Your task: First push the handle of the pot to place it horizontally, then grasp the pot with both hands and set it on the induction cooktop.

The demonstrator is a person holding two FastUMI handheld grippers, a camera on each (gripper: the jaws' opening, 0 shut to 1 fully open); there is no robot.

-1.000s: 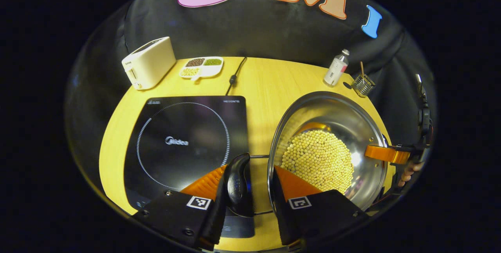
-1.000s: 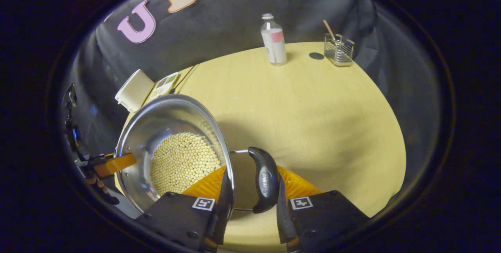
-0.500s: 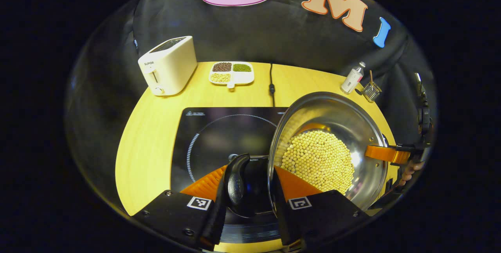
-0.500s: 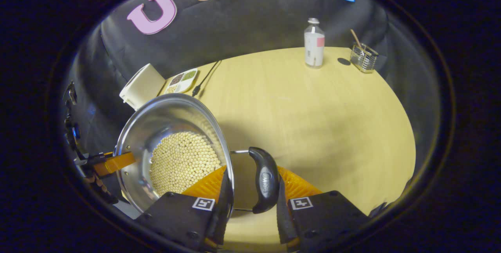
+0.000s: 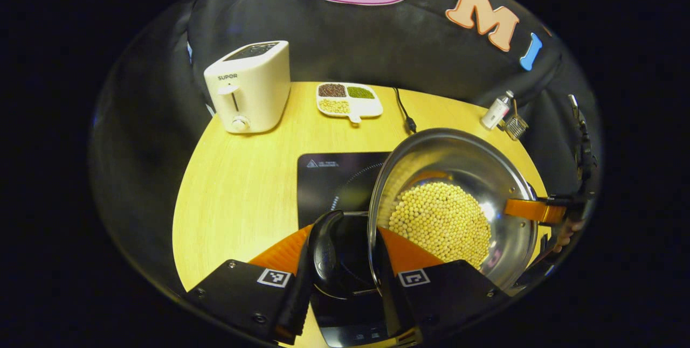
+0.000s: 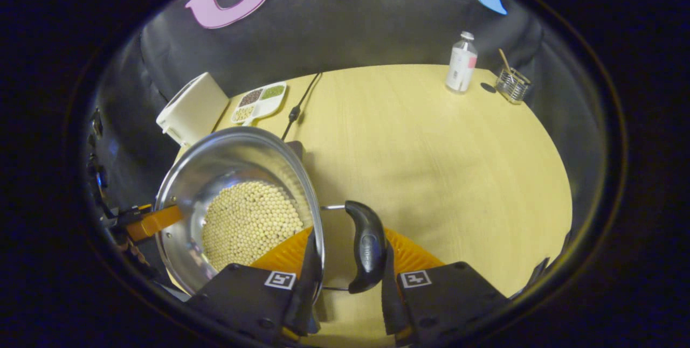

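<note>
Gripping pot (image 5: 450, 202) handles, both claws hold it over the cooktop (image 5: 334, 175) edge; open table (image 6: 431, 143) rightward.

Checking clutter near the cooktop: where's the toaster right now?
Left gripper view: the toaster stands at the table's far left edge, beside the divided dish, behind the cooktop.

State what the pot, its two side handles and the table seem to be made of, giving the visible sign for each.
Pot: polished metal, probably stainless steel; its inner wall mirrors the beans.
Handles: dark moulded grips, likely plastic, on thin wire loops that look metal.
Table: pale wood-look top with faint straight grain; solid wood or laminate cannot be told.
</note>
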